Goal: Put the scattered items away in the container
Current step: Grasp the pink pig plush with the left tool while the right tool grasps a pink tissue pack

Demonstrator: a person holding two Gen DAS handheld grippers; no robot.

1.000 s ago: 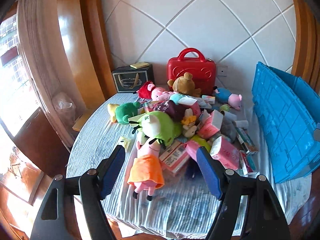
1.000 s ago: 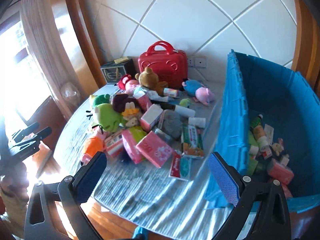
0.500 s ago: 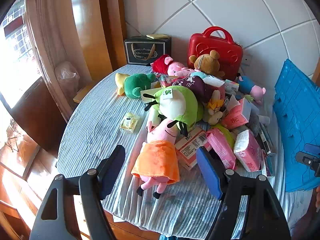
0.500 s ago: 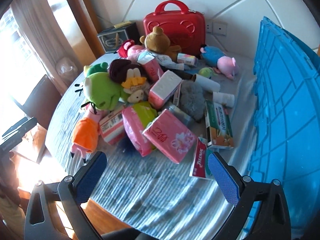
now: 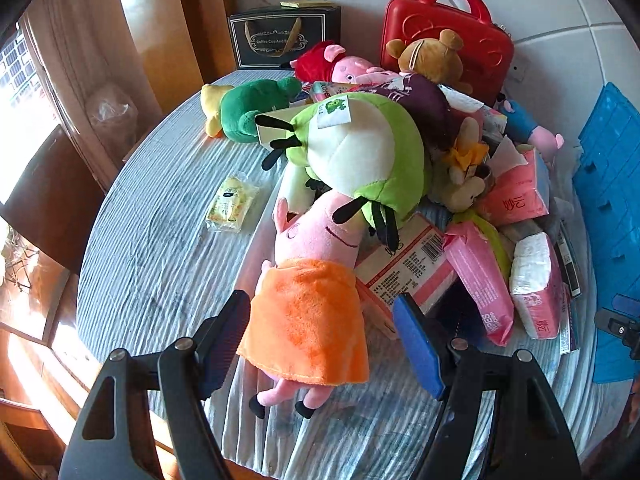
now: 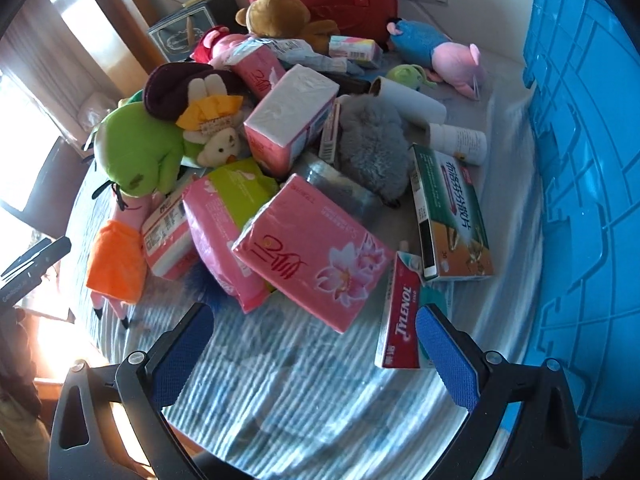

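A heap of plush toys, tissue packs and boxes covers the round table. In the left wrist view my left gripper (image 5: 322, 330) is open, its fingers on either side of a pink pig plush in an orange dress (image 5: 308, 312), apart from it. A green frog plush (image 5: 360, 156) lies on the pig's head. In the right wrist view my right gripper (image 6: 312, 344) is open above the striped cloth, just short of a pink tissue pack with flowers (image 6: 312, 252) and a red Tylenol box (image 6: 400, 312). The blue crate (image 6: 584, 184) stands at the right.
A red case (image 5: 448, 28) and a black box (image 5: 280, 36) stand at the wall behind the heap. A small yellow packet (image 5: 232, 204) lies alone on the striped cloth (image 5: 160, 248). A green medicine box (image 6: 452, 216) lies by the crate. The table edge is near both grippers.
Both grippers have come down and closer to the heap, tilting further downward. The left now straddles the orange-dressed pig; the right hangs low over the pink pack. Jaws stay wide.
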